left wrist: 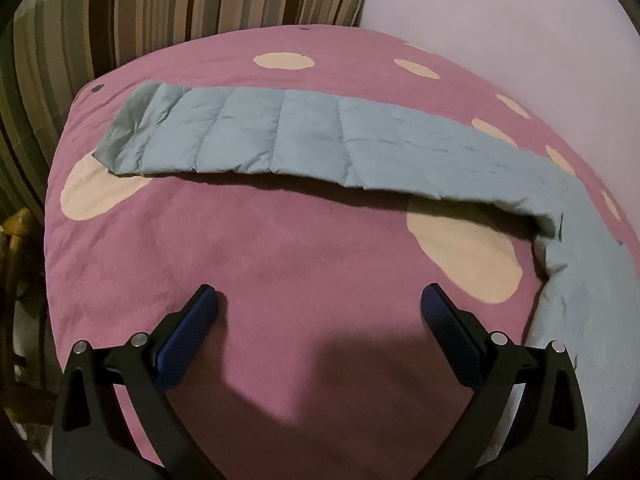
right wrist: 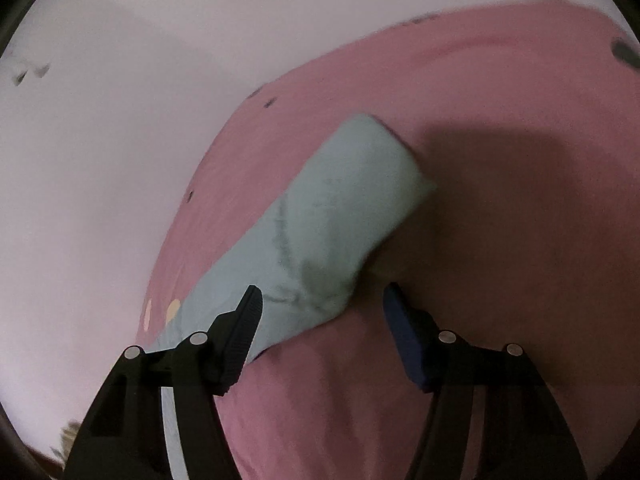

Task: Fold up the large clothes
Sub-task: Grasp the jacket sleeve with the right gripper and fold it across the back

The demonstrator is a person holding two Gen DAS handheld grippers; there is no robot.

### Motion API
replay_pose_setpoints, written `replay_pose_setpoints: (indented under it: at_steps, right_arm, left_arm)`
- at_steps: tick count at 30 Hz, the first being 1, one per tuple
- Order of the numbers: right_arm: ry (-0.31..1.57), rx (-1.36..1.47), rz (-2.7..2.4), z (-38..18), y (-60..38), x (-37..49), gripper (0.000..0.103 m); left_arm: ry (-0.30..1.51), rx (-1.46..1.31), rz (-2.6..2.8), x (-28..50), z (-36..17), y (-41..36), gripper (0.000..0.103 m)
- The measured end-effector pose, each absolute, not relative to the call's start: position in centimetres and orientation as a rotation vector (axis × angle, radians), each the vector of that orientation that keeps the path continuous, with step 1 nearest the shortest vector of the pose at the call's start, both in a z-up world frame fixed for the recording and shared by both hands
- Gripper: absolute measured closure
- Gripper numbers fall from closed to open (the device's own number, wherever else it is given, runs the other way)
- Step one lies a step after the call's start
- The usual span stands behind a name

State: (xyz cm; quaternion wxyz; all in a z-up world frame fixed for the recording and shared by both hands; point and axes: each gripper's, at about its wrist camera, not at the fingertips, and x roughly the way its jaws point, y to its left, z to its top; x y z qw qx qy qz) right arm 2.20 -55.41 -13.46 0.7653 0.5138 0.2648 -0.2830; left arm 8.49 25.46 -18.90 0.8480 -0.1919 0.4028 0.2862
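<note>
A long pale blue quilted garment [left wrist: 304, 136] lies folded into a narrow band across the pink spotted bedspread [left wrist: 280, 248], bending toward me at the right edge. My left gripper [left wrist: 320, 304] is open and empty above bare bedspread, short of the band. In the right wrist view the same blue garment [right wrist: 340, 208] runs diagonally from lower left to centre. My right gripper [right wrist: 322, 304] is open, its jaws standing on either side of the garment's near folded edge, holding nothing.
Striped curtain fabric [left wrist: 160, 0] hangs behind the bed at the left. A pale lilac wall [left wrist: 500, 20] is at the back right and also fills the left of the right wrist view [right wrist: 100, 160]. A wooden chair part [left wrist: 16, 240] shows at the far left.
</note>
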Motion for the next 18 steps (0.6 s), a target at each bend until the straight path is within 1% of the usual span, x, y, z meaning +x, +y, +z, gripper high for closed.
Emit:
replay_pose_setpoints:
  at_steps: [7, 9, 10, 11, 12, 13, 14, 16, 17, 18]
  right_arm:
    - [0.436, 1.165, -0.649, -14.7, -57.7, 1.8, 0.04]
    - [0.416, 1.163, -0.663, -14.8, -58.4, 1.8, 0.042]
    - [0.419, 1.156, -0.669, -14.8, -58.5, 1.9, 0.047]
    - [0.43, 1.145, -0.676, -14.8, -58.4, 2.2, 0.061]
    - [0.438, 1.142, -0.669, -14.9, -58.5, 2.5, 0.07]
    - [0.453, 1.151, -0.649, -15.2, -58.4, 2.7, 0.084]
    - [0.467, 1.156, -0.641, -15.4, -58.7, 3.1, 0.087]
    - [0.484, 1.132, -0.639, -15.1, -58.6, 3.7, 0.09]
    - [0.486, 1.107, -0.63, -14.5, -58.3, 4.0, 0.092]
    - [0.485, 1.08, -0.616, -13.6, -57.9, 4.5, 0.092]
  left_arm:
    - [0.886, -0.374, 0.623, 9.1, -19.1, 25.2, 0.002]
    - [0.894, -0.367, 0.627, 9.2, -19.3, 25.1, 0.002]
    - [0.894, -0.365, 0.628, 9.2, -19.3, 25.1, 0.002]
    - [0.895, -0.364, 0.628, 9.3, -19.3, 25.2, 0.002]
    - [0.895, -0.364, 0.629, 9.2, -19.4, 25.1, 0.002]
    - [0.896, -0.363, 0.629, 9.3, -19.5, 25.1, 0.002]
    - [0.898, -0.36, 0.631, 9.3, -19.5, 25.1, 0.002]
    - [0.904, -0.353, 0.634, 9.4, -19.6, 25.1, 0.002]
    - [0.906, -0.35, 0.635, 9.4, -19.7, 25.1, 0.002]
    - [0.908, -0.348, 0.636, 9.4, -19.7, 25.1, 0.002]
